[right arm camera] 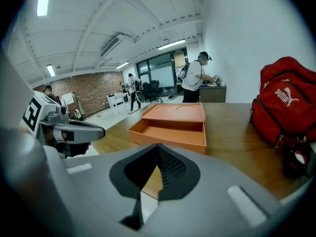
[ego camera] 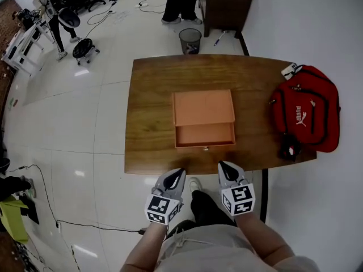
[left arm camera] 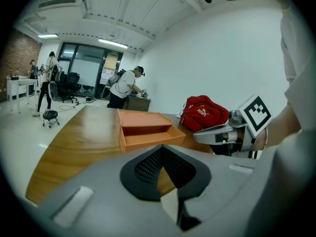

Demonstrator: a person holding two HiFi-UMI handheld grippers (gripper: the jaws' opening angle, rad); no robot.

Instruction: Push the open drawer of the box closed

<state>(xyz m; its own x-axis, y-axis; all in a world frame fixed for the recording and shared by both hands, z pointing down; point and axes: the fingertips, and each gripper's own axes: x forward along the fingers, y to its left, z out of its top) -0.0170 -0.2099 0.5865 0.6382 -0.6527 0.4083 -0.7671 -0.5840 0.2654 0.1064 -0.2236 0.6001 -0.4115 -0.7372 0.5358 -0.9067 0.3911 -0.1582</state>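
An orange box [ego camera: 203,107] lies in the middle of the wooden table [ego camera: 150,95]. Its drawer [ego camera: 204,135] is pulled out toward me, empty, with a small knob on its front. The drawer also shows in the left gripper view [left arm camera: 148,137] and the right gripper view [right arm camera: 170,132]. My left gripper [ego camera: 180,172] hovers off the table's near edge, left of the drawer front, shut and holding nothing. My right gripper [ego camera: 222,165] is shut and empty too, just over the near edge, right of the knob. Neither touches the box.
A red backpack [ego camera: 306,109] lies on the table's right end, with a small dark pouch [ego camera: 290,147] beside it. Beyond the table stand a mesh bin [ego camera: 190,40], a cabinet [ego camera: 227,7] and a person [ego camera: 180,1]. A stool [ego camera: 85,50] is on the floor at far left.
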